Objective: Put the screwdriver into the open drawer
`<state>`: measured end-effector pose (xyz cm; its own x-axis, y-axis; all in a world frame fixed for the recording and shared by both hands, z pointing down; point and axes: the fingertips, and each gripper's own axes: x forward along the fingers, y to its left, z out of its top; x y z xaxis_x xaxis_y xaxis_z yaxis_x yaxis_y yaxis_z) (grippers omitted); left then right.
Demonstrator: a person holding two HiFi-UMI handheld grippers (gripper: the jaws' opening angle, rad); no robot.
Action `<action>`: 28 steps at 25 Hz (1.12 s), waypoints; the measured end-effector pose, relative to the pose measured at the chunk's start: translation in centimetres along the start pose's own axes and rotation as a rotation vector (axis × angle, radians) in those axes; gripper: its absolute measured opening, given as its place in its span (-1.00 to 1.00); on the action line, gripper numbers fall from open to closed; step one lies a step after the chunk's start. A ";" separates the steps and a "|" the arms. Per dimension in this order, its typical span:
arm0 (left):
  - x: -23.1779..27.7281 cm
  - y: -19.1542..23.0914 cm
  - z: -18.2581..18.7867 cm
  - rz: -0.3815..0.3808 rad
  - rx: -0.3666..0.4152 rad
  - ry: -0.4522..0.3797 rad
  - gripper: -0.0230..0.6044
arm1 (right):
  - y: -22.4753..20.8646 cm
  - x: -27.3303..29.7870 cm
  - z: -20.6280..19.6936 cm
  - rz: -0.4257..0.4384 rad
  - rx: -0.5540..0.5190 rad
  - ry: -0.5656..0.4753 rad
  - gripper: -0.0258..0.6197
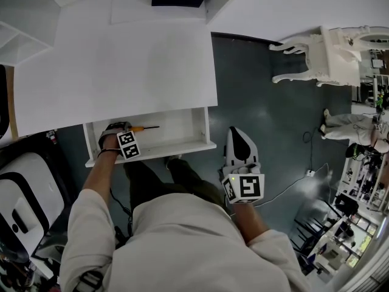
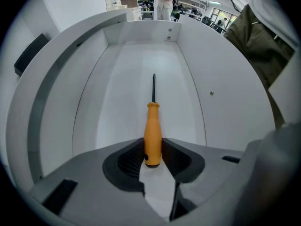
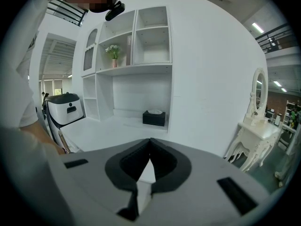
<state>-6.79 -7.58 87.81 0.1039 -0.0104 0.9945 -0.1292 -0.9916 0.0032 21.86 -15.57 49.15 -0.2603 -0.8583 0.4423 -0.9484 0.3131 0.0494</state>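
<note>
Left gripper [image 2: 153, 160] jaws grip your orange-handled screwdriver [image 2: 152, 132] by the butt, shaft at 12 o'clock along the white open drawer [image 2: 117, 107] floor; right gripper [image 3: 149, 150] clenched empty, farther off.

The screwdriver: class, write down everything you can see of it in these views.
The screwdriver has a smooth orange handle, plastic by its look, and a thin, dark, straight shaft. It sits lengthwise inside the open white drawer, with its shaft pointing away from the left gripper, whose pads clasp the handle's butt end from both sides. Whether it rests on the drawer floor or hangs just above it cannot be told.
</note>
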 end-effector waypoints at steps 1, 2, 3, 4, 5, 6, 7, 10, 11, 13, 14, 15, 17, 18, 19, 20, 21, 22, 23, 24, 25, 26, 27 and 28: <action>-0.1 0.0 0.0 -0.002 -0.005 -0.002 -0.56 | 0.0 0.1 0.1 0.002 0.000 -0.001 -0.91; -0.2 0.0 0.0 -0.004 -0.010 -0.005 -0.56 | 0.1 0.1 0.1 0.005 0.000 -0.001 -0.91; -0.3 0.0 0.0 -0.005 -0.016 -0.009 -0.55 | 0.1 0.1 0.2 0.006 0.000 -0.002 -0.91; -0.4 -0.1 0.0 -0.006 -0.020 -0.012 -0.54 | 0.1 0.2 0.2 0.008 0.001 -0.002 -0.91; -0.5 -0.1 0.0 -0.006 -0.022 -0.015 -0.52 | 0.1 0.2 0.1 0.009 0.002 -0.003 -0.91; -0.6 -0.1 0.0 -0.004 -0.023 -0.016 -0.51 | 0.1 0.2 0.2 0.011 0.002 -0.003 -0.91; -0.7 -0.1 0.0 -0.002 -0.024 -0.017 -0.51 | 0.2 0.2 0.2 0.014 0.001 -0.003 -0.91; -1.1 -0.1 0.0 0.005 -0.028 -0.019 -0.49 | 0.4 0.2 0.4 0.021 0.001 -0.006 -0.91; -1.2 -0.1 0.0 0.008 -0.029 -0.019 -0.49 | 0.4 0.2 0.5 0.024 0.000 -0.008 -0.91; -1.5 0.2 0.0 0.017 -0.033 -0.022 -0.49 | 0.5 0.3 0.5 0.027 0.003 -0.012 -0.91; -1.7 0.4 0.1 0.023 -0.037 -0.026 -0.49 | 0.6 0.4 0.6 0.030 0.002 -0.014 -0.91; -2.0 0.5 0.1 0.029 -0.043 -0.031 -0.49 | 0.7 0.4 0.8 0.034 0.001 -0.016 -0.91; -2.9 0.8 0.3 0.044 -0.069 -0.050 -0.49 | 0.9 0.4 1.0 0.043 -0.001 -0.020 -0.91; -3.4 1.0 0.4 0.051 -0.088 -0.062 -0.49 | 1.0 0.4 1.1 0.046 0.001 -0.022 -0.91; -3.9 1.2 0.5 0.059 -0.107 -0.074 -0.49 | 1.2 0.5 1.2 0.051 0.003 -0.026 -0.91; -4.5 1.4 0.7 0.069 -0.124 -0.087 -0.49 | 1.3 0.5 1.3 0.055 0.004 -0.030 -0.91; -5.1 1.6 0.8 0.079 -0.138 -0.100 -0.49 | 1.4 0.6 1.4 0.061 0.005 -0.035 -0.91; -5.7 1.8 0.9 0.089 -0.150 -0.113 -0.49 | 1.6 0.7 1.6 0.067 0.005 -0.039 -0.91; -6.3 2.0 1.0 0.098 -0.162 -0.125 -0.49 | 1.8 0.8 1.7 0.074 0.006 -0.044 -0.91; -6.9 2.1 1.2 0.107 -0.176 -0.138 -0.49 | 2.0 0.8 1.9 0.080 0.007 -0.049 -0.91; -7.5 2.2 1.4 0.115 -0.191 -0.152 -0.49 | 2.2 0.9 2.1 0.087 0.007 -0.053 -0.91; -8.1 2.3 1.5 0.122 -0.210 -0.167 -0.49 | 2.4 0.9 2.3 0.095 0.006 -0.059 -0.91; -8.8 2.4 1.7 0.130 -0.230 -0.185 -0.49 | 2.6 1.0 2.6 0.103 0.006 -0.066 -0.91; -9.7 2.5 1.9 0.139 -0.254 -0.206 -0.49 | 2.8 1.0 2.8 0.111 0.006 -0.073 -0.91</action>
<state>-6.27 -10.25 77.97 0.2610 -0.1944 0.9456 -0.3945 -0.9155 -0.0793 18.43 -16.64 47.25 -0.3757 -0.8460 0.3783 -0.9142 0.4053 -0.0015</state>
